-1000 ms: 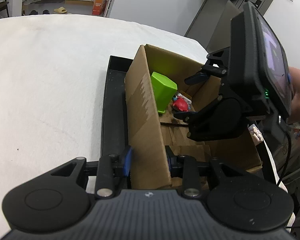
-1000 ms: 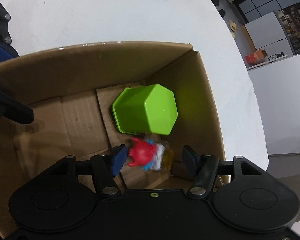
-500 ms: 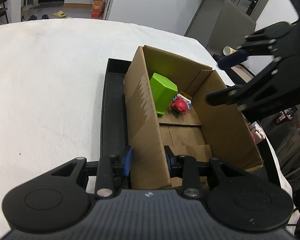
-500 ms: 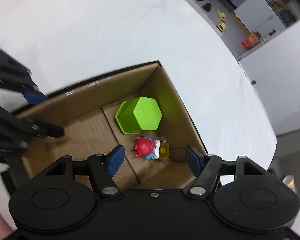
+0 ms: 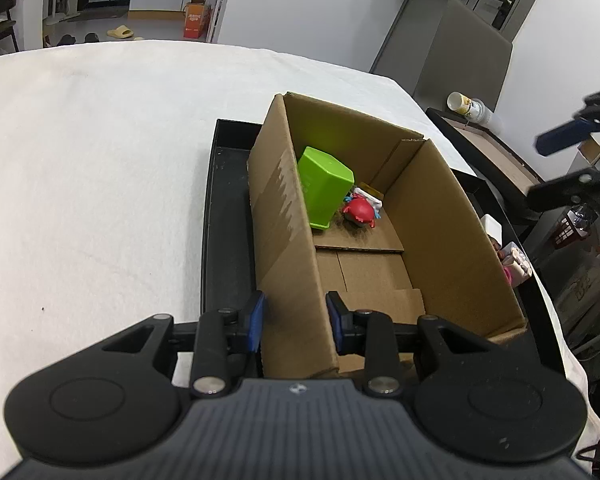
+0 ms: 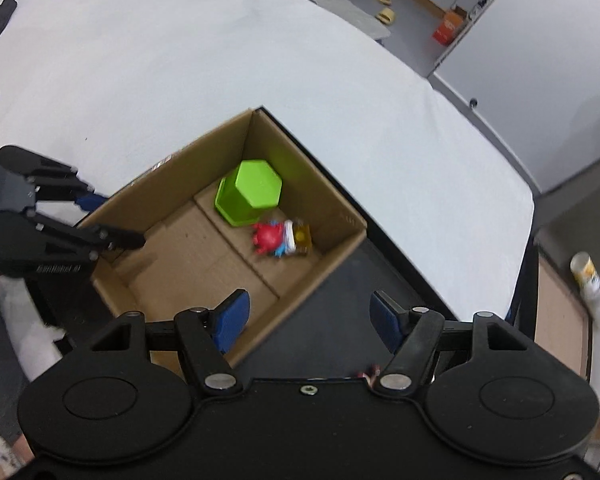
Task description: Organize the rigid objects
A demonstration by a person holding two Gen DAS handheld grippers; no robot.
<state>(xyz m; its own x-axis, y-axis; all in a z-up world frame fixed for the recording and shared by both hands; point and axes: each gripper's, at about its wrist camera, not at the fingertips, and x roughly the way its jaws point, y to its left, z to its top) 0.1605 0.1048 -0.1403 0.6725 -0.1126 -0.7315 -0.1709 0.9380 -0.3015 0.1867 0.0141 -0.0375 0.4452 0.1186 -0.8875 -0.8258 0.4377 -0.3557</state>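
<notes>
While the white-covered worktop [image 5: 92, 168] fills most of both views, a shallow black tray [image 5: 226, 216] lies on it near its right-hand edge, and an open cardboard box [image 5: 452, 236] stands inside that tray. The box sits upright with its top open; its flaps lie flat on the bottom. In the far corner of the box, a lime-green hexagonal cup [image 6: 252, 192] rests upside down, its flat base facing up and its side close against the left wall. Just beside the cup, touching or nearly touching it, lies a small red figurine [image 6: 269, 237] with white and blue parts, and a little yellow block [image 6: 303, 236] lies against it on the side away from the cup.

The left tool [image 5: 296, 322] is clamped narrowly on the near end of the box's left wall, one blue pad [image 5: 256, 322] outside the wall and the other inside. The right tool [image 6: 308, 316] hangs above the near right edge of the box, angled downward, with its blue pads standing moderately apart and nothing between them. A paper cup [image 5: 466, 106] lies on its side on a brown surface beyond the tray.
</notes>
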